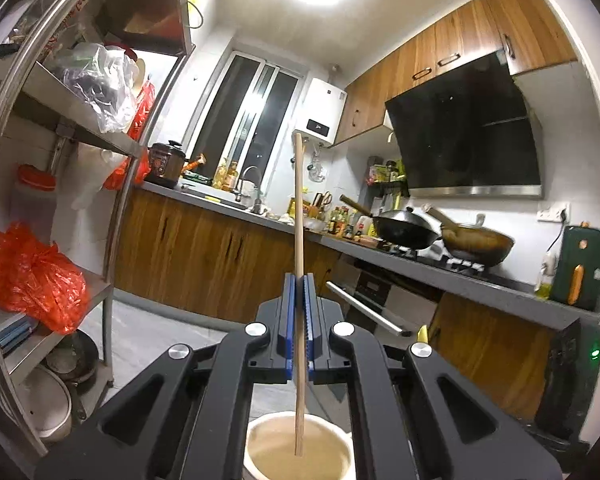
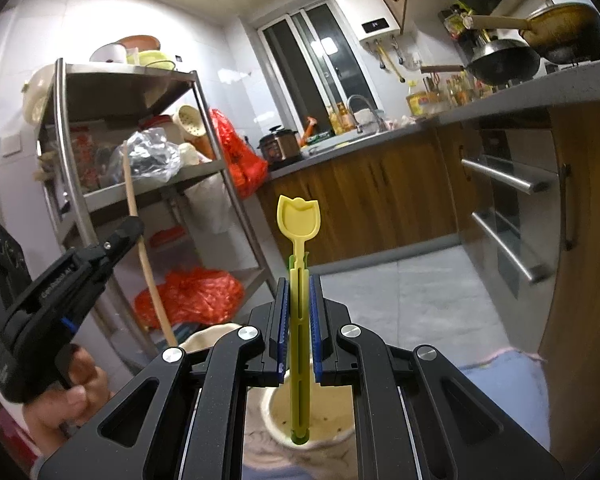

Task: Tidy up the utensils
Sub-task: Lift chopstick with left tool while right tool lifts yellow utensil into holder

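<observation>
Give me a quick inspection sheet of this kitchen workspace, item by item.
Surface: grey countertop, crowded.
Job's things: wooden chopstick upright over cream cup; yellow spoon upright over cream holder.
Clutter: two woks, bottles, red bags on steel rack.
Grippers: left gripper shut on chopstick; right gripper shut on spoon.
Cables: cord from a wall socket.
Surroundings: window, water heater, range hood.

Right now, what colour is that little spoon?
Yellow, with a tulip-shaped bowl; the spoon shows best in the right wrist view.
</observation>
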Demonstrator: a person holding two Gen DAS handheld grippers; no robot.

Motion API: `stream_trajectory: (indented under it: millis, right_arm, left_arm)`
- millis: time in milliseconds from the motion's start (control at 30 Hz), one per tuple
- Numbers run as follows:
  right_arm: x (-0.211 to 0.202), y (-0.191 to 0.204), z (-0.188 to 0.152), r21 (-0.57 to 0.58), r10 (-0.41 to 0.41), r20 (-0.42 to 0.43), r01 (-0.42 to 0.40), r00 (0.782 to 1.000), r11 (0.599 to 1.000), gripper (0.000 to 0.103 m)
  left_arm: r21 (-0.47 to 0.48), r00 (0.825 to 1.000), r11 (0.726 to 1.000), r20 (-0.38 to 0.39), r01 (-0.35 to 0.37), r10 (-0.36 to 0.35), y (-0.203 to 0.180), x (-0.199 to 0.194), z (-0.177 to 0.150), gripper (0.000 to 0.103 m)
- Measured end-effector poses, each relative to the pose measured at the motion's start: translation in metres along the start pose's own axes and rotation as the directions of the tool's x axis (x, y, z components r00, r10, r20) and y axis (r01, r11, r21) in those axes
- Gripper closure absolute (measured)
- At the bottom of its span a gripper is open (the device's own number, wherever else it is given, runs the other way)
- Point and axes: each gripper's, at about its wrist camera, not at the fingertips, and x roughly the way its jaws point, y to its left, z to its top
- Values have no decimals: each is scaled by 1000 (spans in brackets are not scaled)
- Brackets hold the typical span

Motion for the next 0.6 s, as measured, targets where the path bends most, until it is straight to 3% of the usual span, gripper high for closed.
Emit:
stream_trajectory:
  millis: [167, 367, 600]
  right_arm:
    - [11, -2, -11, -51, -41, 24, 42, 999, 998, 92]
    - [16, 3, -27, -124, -92, -57, 84, 994, 989, 92]
    - [12, 18, -37, -207, -138, -131, 110, 982, 972, 92]
  left_arm:
    - [45, 995, 999, -100, -13, 18, -5, 14, -32, 99]
    - [98, 984, 995, -172, -29, 45, -14, 4, -53, 99]
    - [189, 948, 981, -300, -52, 108, -23, -3, -58, 99]
